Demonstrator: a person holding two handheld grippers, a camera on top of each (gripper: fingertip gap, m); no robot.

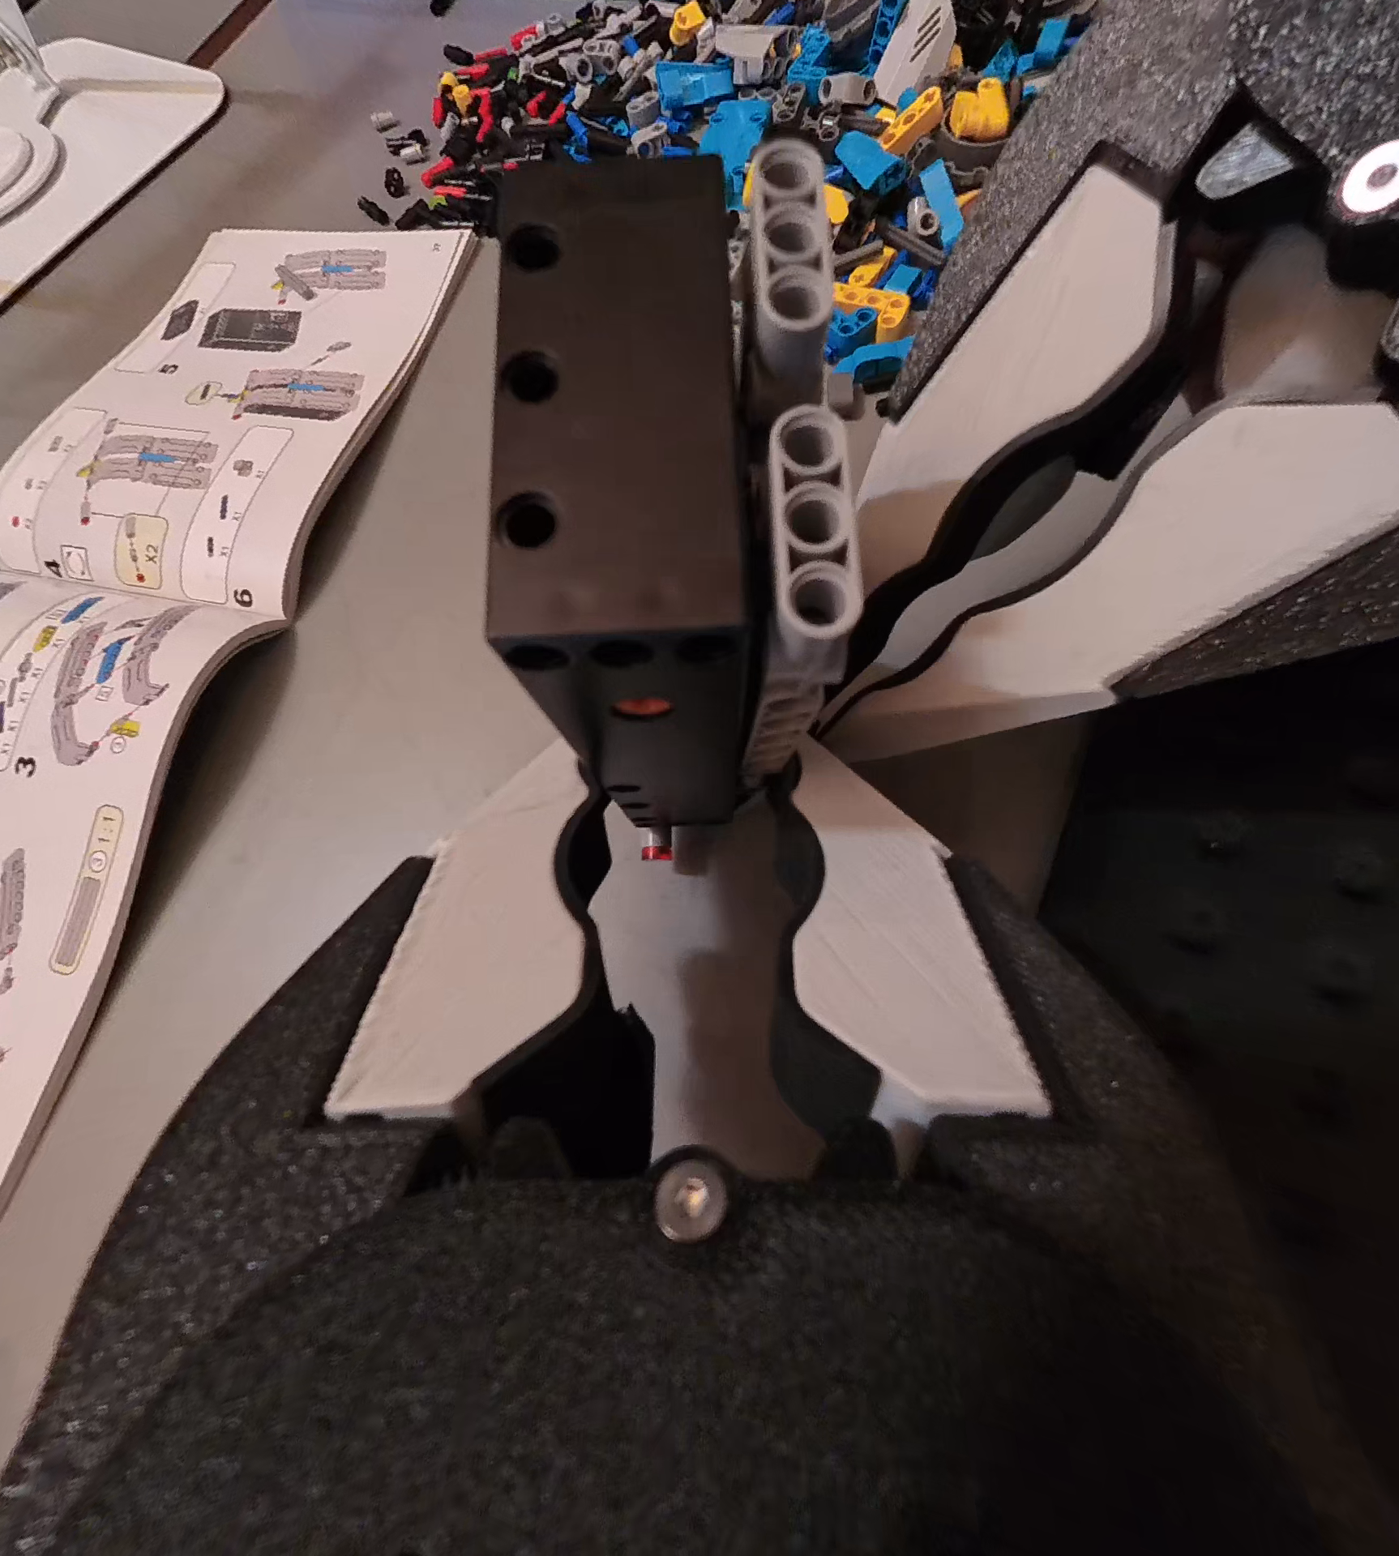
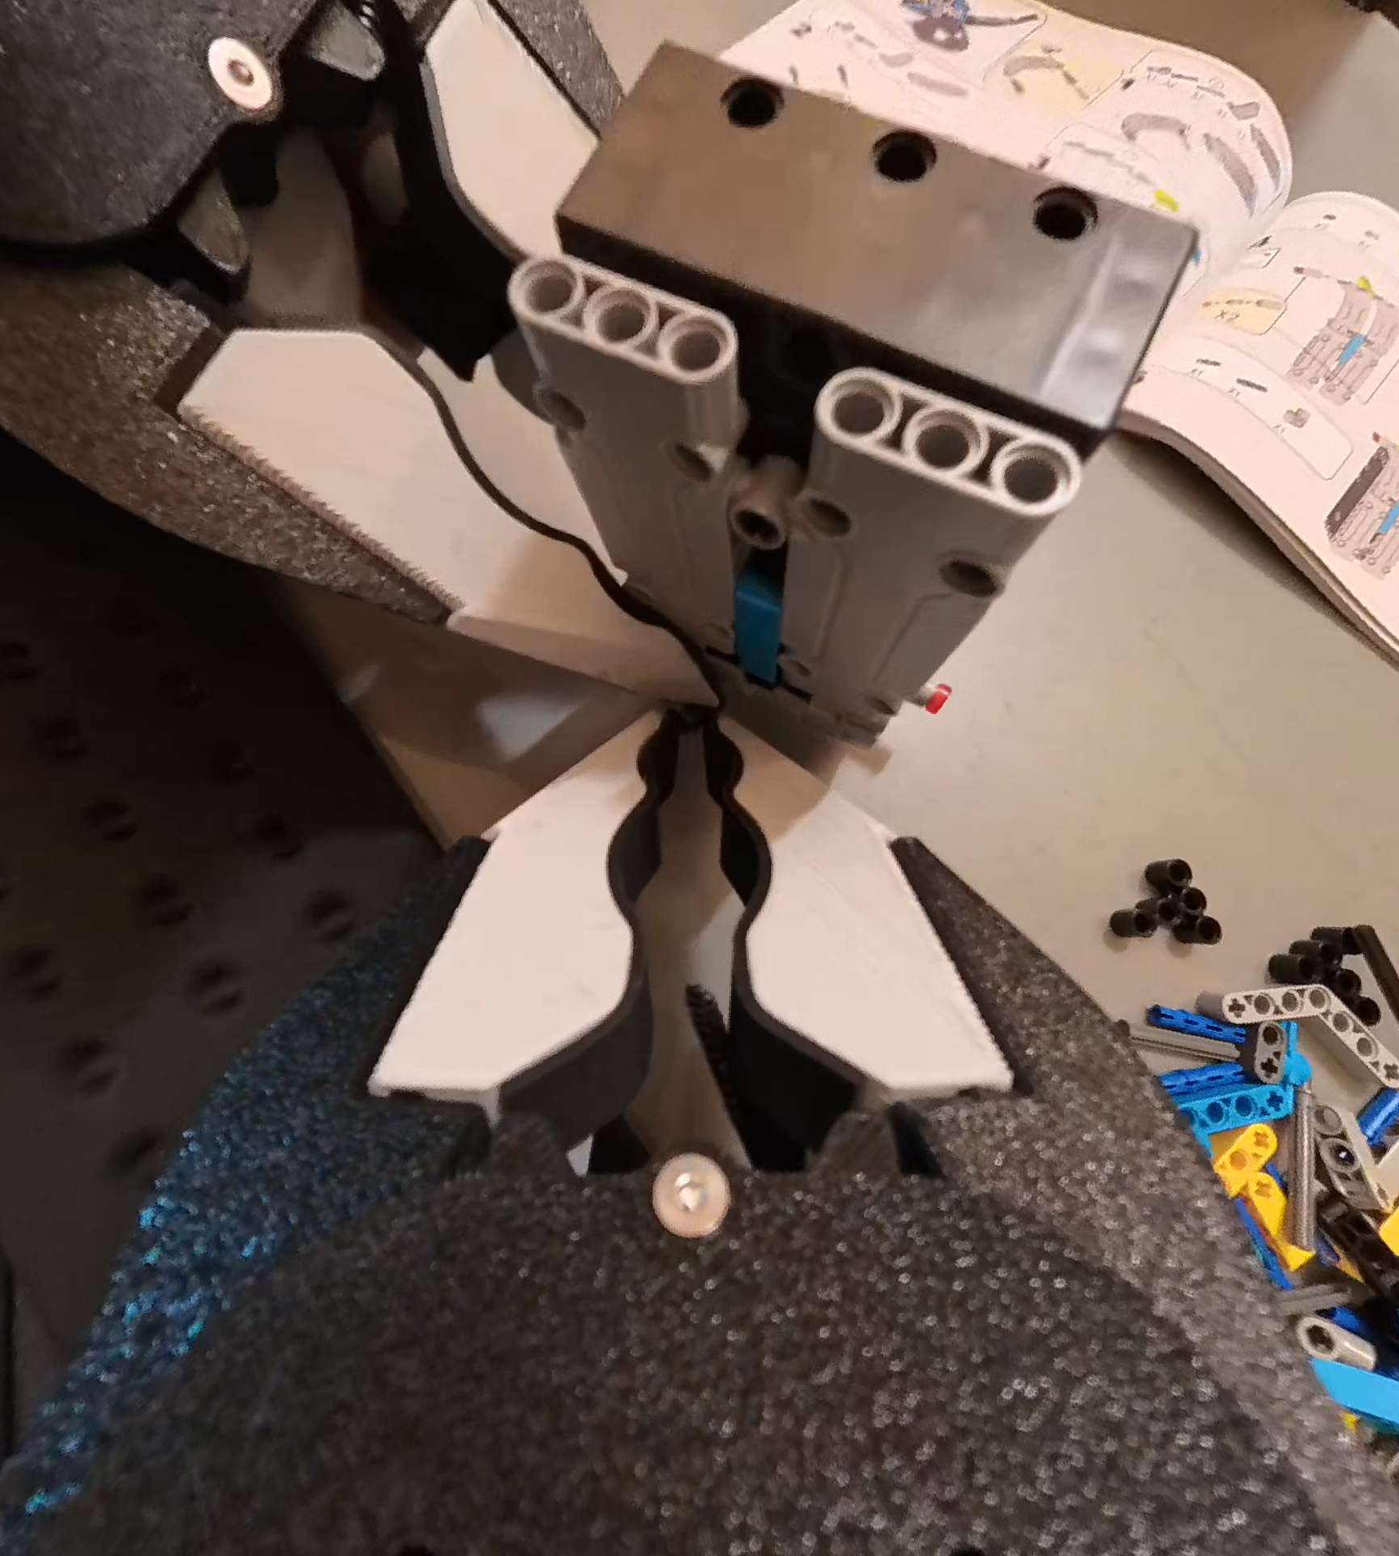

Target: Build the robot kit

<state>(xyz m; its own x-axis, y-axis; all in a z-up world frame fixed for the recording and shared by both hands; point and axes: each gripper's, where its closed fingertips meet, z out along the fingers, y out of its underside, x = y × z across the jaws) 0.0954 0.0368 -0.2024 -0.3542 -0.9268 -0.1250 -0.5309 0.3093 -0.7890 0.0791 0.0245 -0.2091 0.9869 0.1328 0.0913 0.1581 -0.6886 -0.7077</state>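
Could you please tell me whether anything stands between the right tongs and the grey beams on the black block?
Nothing visible does. The right tongs sit shut with their tips against the lower end of the grey beams, while the left tongs clamp the black block right beside them.

The black block's [image 1: 616, 404] lower end is hidden between the left gripper's [image 1: 683, 791] fingertips. The open booklet [image 1: 174, 522] is cut off at the left edge, its diagrams too small to make out. The brick pile [image 1: 763, 109] runs off the top edge.
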